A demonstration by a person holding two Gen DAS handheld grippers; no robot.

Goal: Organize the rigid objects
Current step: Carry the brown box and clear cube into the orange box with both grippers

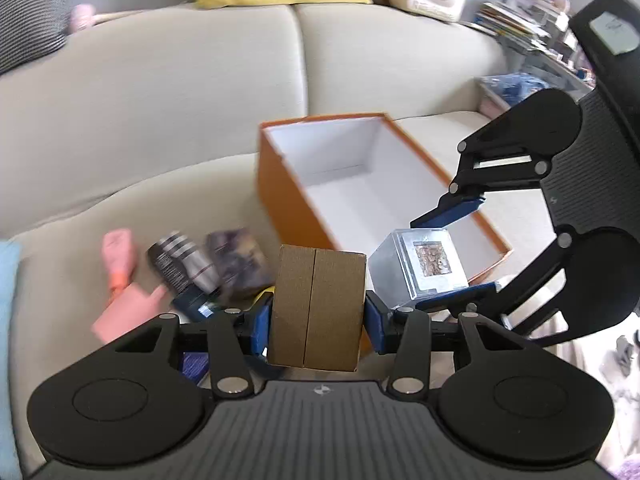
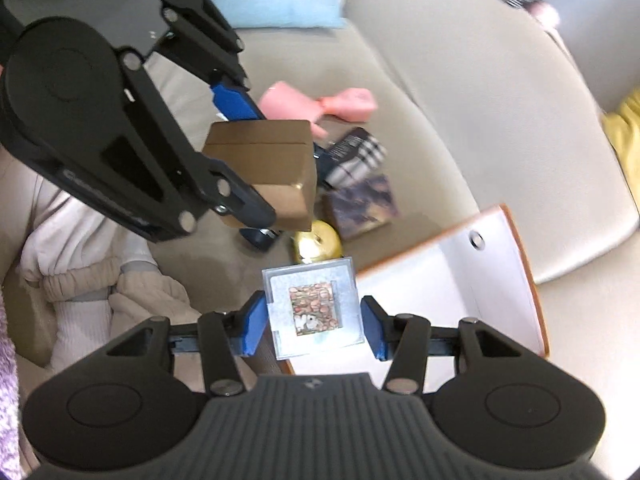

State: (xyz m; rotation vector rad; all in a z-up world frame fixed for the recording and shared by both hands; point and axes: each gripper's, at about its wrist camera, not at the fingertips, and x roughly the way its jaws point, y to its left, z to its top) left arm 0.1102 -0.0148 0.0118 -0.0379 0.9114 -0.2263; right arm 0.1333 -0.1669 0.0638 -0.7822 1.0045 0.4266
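1. Orange box (image 1: pixel 276 184) is sitting open on the beige sofa (image 1: pixel 160 100), its white inside showing nothing.
2. Left gripper (image 1: pixel 318 316) is clamping a brown cardboard box (image 1: pixel 318 308); right gripper (image 2: pixel 314 326) is pinching a clear cube (image 2: pixel 314 306) over the near rim.
3. Only the right wrist view is showing a gold ball (image 2: pixel 320 240).
4. Pink brush (image 2: pixel 320 106), striped pack (image 2: pixel 356 156) and dark box (image 2: pixel 362 204) are lying beside it.
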